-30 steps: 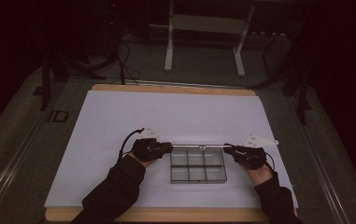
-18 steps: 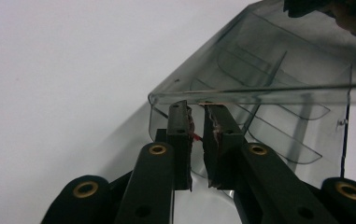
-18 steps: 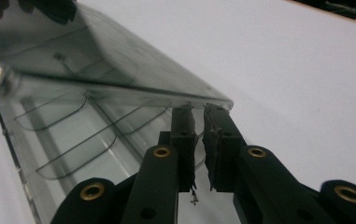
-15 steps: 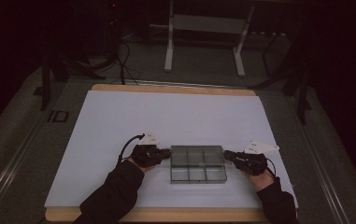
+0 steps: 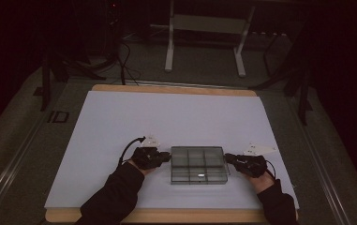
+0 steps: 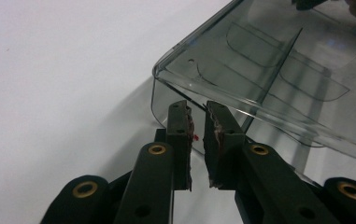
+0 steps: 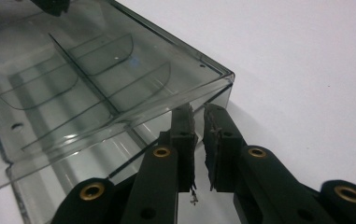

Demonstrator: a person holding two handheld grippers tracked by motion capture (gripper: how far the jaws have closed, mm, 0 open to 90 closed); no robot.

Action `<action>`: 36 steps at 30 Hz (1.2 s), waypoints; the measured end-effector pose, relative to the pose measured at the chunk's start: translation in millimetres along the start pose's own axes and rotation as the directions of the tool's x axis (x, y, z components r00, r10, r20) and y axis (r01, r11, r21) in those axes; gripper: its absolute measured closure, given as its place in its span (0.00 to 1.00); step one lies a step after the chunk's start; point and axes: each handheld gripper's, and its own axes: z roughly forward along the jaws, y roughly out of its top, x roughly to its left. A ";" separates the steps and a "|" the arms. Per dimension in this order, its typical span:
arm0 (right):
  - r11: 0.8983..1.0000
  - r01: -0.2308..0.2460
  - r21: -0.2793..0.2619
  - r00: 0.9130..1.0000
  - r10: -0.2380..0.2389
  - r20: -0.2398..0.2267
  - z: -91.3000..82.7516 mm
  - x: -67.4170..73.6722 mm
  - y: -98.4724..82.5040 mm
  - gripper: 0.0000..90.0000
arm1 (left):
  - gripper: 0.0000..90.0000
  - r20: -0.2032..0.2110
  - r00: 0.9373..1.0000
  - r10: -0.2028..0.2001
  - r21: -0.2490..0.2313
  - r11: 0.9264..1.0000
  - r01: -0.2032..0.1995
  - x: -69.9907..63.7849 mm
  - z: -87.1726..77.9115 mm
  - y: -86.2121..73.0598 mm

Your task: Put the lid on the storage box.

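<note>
With the clear box [image 5: 197, 164] sitting near the mat's [image 5: 120, 122] front edge, both clenched, empty grippers, left [image 5: 167, 158] and right [image 5: 228, 158], should press its ends evenly, keeping it level.

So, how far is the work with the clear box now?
Done: both tongs, left and right, are shut and set against opposite ends of the clear box. In hand: its lid seems slightly lifted. Left: probably opening it fully or moving it.
</note>
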 end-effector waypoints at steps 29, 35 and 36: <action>1.000 0.009 -0.029 0.999 -0.007 0.051 -5.2 -3.6 13.8 0.28 | 0.07 0.061 0.998 -0.026 -0.027 0.999 0.028 4.8 -10.5 4.9; 0.999 0.001 -0.033 0.999 0.000 0.032 -4.1 -4.1 14.0 0.19 | 0.03 0.068 0.997 -0.029 -0.057 0.998 0.032 9.7 -13.4 1.8; 1.000 0.000 -0.031 0.999 0.001 0.039 -3.7 -4.5 13.8 0.19 | 0.03 0.060 0.998 -0.018 -0.059 0.998 0.021 9.9 -13.7 0.8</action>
